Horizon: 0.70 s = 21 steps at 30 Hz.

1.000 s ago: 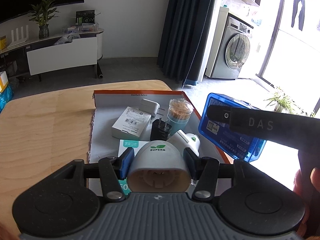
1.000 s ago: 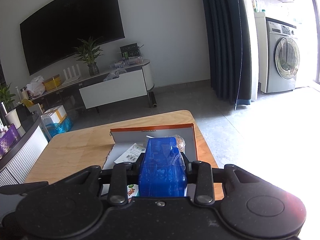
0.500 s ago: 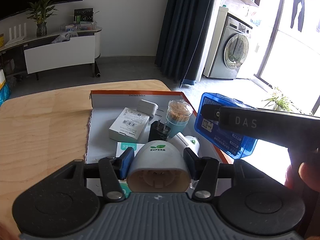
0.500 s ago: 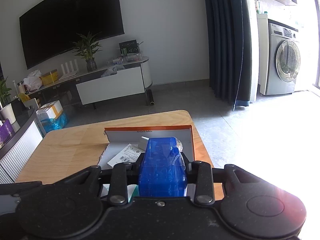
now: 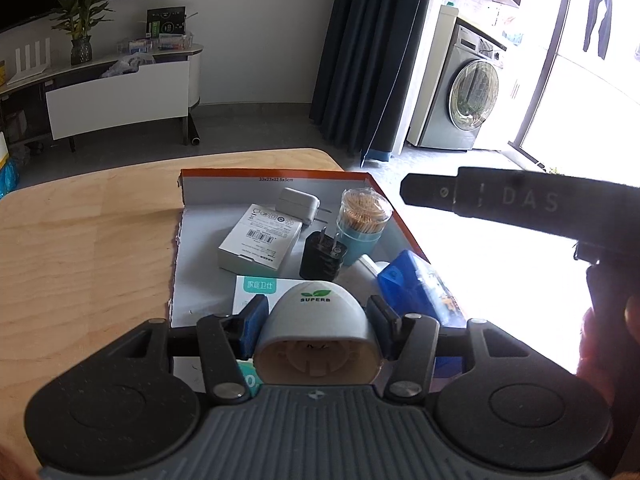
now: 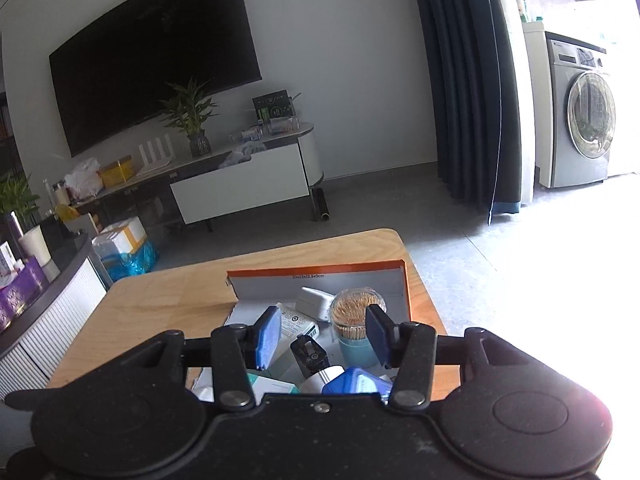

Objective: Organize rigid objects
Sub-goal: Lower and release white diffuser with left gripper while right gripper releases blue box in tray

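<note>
My left gripper (image 5: 317, 309) is shut on a white dome-shaped holder marked SUPERB (image 5: 316, 332), held over the near end of an orange-rimmed cardboard tray (image 5: 276, 176). A translucent blue box (image 5: 416, 284) lies tilted in the tray's near right corner. My right gripper (image 6: 323, 334) hangs above the tray, jaws opening, nothing between its blue pads; the blue box (image 6: 356, 384) sits just below them. In the left wrist view one black finger (image 5: 500, 200) of the right gripper reaches in from the right.
In the tray lie a white carton (image 5: 260, 238), a white charger (image 5: 299, 205), a black plug adapter (image 5: 322, 256), a toothpick jar (image 5: 362, 220) and a green-white pack (image 5: 256, 292). Bare wooden table (image 5: 88, 240) spreads to the left; its right edge runs close beside the tray.
The right gripper has let go of the blue box, which now lies in the tray's near right corner. The left gripper still holds the white holder in the same place.
</note>
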Motion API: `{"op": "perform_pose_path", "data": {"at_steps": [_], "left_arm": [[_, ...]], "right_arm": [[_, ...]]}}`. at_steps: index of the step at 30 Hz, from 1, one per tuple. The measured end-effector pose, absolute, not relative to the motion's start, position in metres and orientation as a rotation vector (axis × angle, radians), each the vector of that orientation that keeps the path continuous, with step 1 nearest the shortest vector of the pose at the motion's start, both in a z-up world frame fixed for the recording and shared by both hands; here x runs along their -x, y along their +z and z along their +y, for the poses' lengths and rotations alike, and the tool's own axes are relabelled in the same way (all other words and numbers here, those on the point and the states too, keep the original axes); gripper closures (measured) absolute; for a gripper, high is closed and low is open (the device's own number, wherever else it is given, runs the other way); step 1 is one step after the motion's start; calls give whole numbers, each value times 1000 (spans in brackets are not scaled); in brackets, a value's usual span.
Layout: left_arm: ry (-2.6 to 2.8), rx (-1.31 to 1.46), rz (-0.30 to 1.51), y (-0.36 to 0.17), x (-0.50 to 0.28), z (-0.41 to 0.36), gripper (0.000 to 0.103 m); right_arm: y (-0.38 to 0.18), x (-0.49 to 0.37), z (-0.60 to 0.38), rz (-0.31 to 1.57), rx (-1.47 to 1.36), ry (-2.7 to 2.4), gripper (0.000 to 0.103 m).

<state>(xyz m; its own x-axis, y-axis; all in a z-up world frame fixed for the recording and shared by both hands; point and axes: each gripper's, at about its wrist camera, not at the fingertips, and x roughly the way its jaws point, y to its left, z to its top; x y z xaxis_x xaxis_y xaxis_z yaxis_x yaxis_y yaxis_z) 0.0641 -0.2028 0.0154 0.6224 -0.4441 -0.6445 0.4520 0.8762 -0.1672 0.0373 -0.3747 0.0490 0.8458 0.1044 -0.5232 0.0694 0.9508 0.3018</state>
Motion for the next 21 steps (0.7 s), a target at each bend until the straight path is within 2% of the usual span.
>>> {"op": "perform_pose_path", "data": {"at_steps": [9, 11, 19, 21], "left_arm": [[-591, -5, 758, 8, -67, -220, 49], [-596, 9, 764, 8, -66, -219, 38], [-545, -2, 726, 26, -53, -212, 33], [-536, -12, 714, 32, -47, -210, 26]], "right_arm": [[62, -11, -387, 533, -322, -20, 34], [64, -5, -387, 530, -316, -24, 33], [69, 17, -392, 515, -328, -29, 31], [71, 21, -393, 511, -323, -29, 27]]}}
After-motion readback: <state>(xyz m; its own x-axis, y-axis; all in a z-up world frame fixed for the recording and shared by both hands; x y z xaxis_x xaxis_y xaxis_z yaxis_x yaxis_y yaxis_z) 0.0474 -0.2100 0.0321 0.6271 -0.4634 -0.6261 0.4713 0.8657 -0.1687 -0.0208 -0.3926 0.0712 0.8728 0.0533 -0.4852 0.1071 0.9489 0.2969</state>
